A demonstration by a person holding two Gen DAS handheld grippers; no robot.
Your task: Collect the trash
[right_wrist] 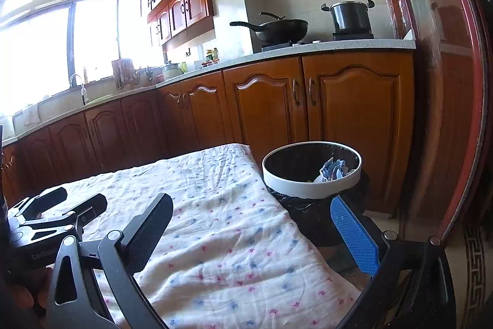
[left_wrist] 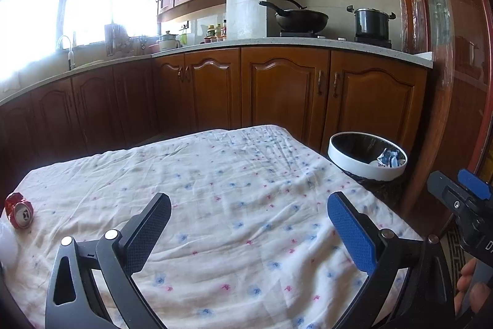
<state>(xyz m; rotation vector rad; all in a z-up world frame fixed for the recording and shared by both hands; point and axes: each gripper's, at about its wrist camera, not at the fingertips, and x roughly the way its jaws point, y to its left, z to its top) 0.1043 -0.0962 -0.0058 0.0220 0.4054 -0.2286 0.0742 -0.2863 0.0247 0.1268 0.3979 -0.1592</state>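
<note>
Progress: part done. Your bin (right_wrist: 311,171) already holds crumpled bluish-white paper (right_wrist: 334,170) against its right inner wall, plus something small and yellowish below it that you cannot identify. One crushed can (left_wrist: 19,210) is left, lying on its side at the far left edge of the tabletop (left_wrist: 234,205), well apart from the bin, which stands off the tabletop's far right corner. A pale, blurred shape sits just below the can at the frame edge; too cut off to name.

Your left hand-held gripper (left_wrist: 248,224) has its jaws wide apart over bare cloth, nothing between them. Your right hand-held gripper (right_wrist: 251,230) is likewise spread and empty, straddling the tabletop's right edge with the bin just beyond its blue pad.

Materials: the can is thin red metal, dented, silver top facing the camera; expect it to roll or buckle further under a pinch. The cloth is soft, wrinkled white fabric with small blue and pink prints, likely to bunch if dragged. The bin is round, with a smooth white rim ring over a glossy black liner bag. Each gripper has one black and one blue pad, dimpled in a fine grid.
</note>
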